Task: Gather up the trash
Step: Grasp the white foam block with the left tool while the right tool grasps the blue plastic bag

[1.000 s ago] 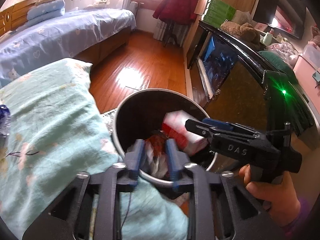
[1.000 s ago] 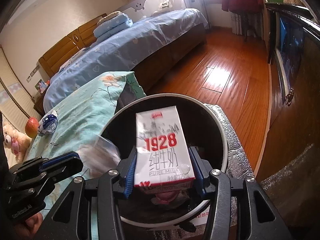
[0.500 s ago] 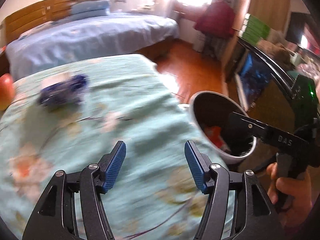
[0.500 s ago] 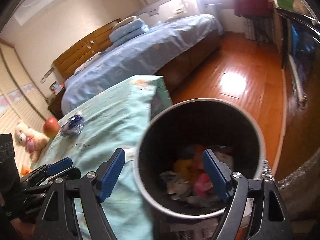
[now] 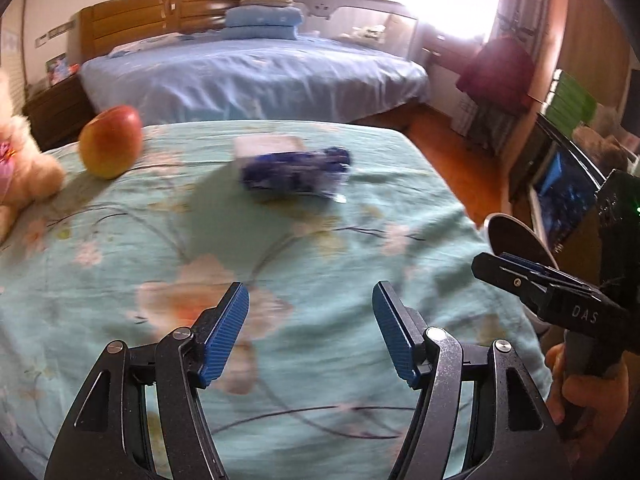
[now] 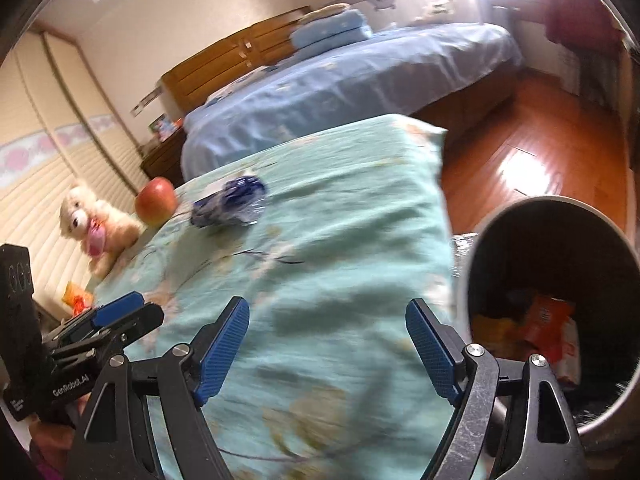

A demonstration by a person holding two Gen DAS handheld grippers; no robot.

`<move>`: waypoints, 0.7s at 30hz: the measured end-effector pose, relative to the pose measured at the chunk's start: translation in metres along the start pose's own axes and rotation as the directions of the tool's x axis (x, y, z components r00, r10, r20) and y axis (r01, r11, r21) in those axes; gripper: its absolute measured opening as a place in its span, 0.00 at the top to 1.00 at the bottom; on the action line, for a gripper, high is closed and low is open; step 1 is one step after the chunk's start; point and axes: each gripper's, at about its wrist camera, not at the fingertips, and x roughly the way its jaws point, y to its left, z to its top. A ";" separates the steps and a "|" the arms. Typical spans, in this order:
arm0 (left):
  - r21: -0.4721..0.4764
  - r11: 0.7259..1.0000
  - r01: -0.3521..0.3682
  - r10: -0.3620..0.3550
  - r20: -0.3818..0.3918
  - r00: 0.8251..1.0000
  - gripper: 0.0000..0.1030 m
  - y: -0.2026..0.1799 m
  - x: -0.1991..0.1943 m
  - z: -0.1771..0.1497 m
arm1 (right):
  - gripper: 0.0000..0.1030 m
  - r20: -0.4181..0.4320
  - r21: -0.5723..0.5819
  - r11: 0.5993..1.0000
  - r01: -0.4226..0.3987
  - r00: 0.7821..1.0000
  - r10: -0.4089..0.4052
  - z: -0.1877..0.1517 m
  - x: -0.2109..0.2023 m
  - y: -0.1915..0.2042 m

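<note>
Blurred blue wrapper (image 5: 294,170), perhaps a crumpled packet, on floral cloth (image 5: 120,240), left gripper (image 5: 310,330) and right gripper (image 6: 326,346) both spread, nothing between them, trash bin (image 6: 500,224) alongside.

Two grippers are showing — the left gripper (image 5: 310,330) and the right gripper (image 6: 328,350), each carrying two blue-padded fingers. One crumpled blue wrapper (image 5: 294,170) is lying on the one green floral cover (image 5: 160,248). One apple (image 5: 111,146) is sitting there, and one plush bear (image 6: 96,220) is resting beside it. One trash bin (image 6: 472,248) is standing at the cover's edge, holding several pieces of rubbish — too jumbled to count. One blue-sheeted bed (image 5: 256,76) is filling the background, bearing two stacked pillows (image 5: 264,18).
</note>
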 end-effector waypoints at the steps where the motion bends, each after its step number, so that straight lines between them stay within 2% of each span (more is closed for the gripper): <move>1: -0.007 1.000 -0.009 0.009 0.001 1.000 0.36 0.007 0.000 0.000 | 0.20 -0.006 -0.012 1.000 -0.008 1.000 0.008 0.001 0.005 0.007; 10: -0.063 0.997 -0.054 0.053 -0.015 0.998 0.36 0.047 0.005 0.001 | 0.20 -0.046 -0.050 0.997 -0.061 0.997 0.058 0.012 0.039 0.032; 21: -0.109 0.990 -0.084 0.079 -0.051 0.996 0.36 0.089 0.034 0.021 | 0.20 -0.075 -0.074 0.990 -0.121 0.991 0.115 0.042 0.082 0.049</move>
